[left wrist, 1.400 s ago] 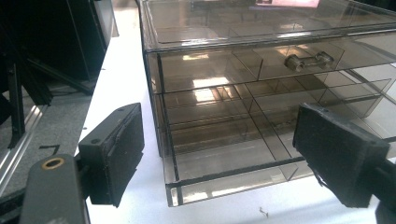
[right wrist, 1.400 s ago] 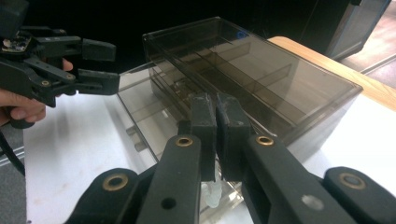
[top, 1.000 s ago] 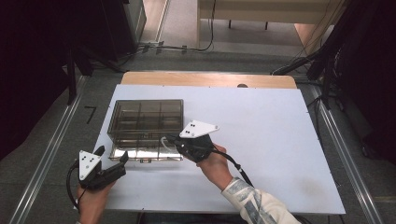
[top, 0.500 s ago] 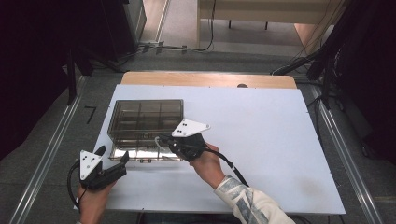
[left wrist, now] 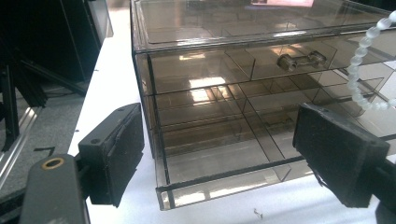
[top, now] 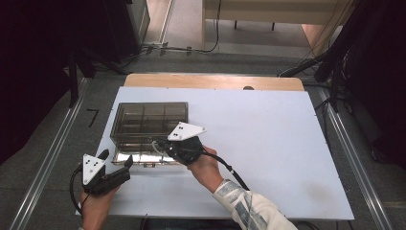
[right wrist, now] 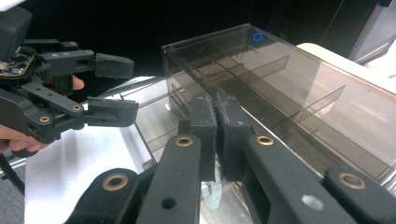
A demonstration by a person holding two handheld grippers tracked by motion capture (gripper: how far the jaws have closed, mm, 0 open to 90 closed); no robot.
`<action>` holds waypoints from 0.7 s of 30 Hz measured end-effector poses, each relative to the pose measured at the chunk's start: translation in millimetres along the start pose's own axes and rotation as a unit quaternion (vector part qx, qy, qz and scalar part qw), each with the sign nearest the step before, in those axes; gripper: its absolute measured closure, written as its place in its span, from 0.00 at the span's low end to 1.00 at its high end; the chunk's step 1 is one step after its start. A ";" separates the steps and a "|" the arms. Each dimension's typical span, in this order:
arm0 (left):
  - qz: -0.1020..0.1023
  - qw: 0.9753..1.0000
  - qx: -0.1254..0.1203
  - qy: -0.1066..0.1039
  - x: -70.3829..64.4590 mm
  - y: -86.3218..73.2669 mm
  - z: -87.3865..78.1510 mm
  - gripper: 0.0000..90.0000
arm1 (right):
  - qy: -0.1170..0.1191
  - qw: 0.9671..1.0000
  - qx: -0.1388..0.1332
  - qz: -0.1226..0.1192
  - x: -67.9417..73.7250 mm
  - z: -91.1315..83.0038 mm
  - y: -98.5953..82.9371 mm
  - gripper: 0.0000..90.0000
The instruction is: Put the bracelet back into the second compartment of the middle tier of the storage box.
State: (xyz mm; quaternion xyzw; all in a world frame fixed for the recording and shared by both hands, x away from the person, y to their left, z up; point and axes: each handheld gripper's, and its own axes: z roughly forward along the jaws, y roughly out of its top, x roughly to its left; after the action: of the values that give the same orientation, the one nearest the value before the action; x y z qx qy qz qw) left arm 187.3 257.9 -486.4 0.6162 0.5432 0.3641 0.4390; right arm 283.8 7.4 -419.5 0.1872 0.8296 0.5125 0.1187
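organizer box [top: 146, 122] — smoky clear plastic, near-left on table [top: 268, 143], bottom drawer [left wrist: 224, 179] pulled toward near edge | right gripper [top: 160, 146] — pressed together, pinching pale bead string [left wrist: 362, 70] at box front, likely bound for open drawer | left gripper [top: 117, 160] — spread, near-left of box, apparently waiting to steady it

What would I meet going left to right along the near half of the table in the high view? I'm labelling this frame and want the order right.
Left gripper, open, at the table's near left corner → smoky clear drawer box → right gripper, shut on a white bead string at the box front → bare white tabletop.
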 end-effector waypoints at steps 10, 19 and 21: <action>0.000 1.000 0.001 -0.003 -0.4 -0.2 1.3 0.19 | 0.002 1.000 0.004 0.001 0.6 7.5 -0.4 0.94; -0.001 1.000 0.000 -0.003 -1.1 -0.3 1.4 0.19 | 0.007 1.000 0.008 -0.004 3.9 14.6 0.8 0.94; 0.000 1.000 0.002 -0.004 -1.0 -0.4 1.7 0.19 | 0.008 1.000 0.009 -0.002 4.5 16.0 0.6 0.94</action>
State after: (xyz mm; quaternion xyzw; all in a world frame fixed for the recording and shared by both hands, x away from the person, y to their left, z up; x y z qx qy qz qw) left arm 188.6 256.7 -487.3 0.6183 0.5424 0.3602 0.4402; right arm 286.1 22.6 -426.1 0.1823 0.8355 0.5062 0.1114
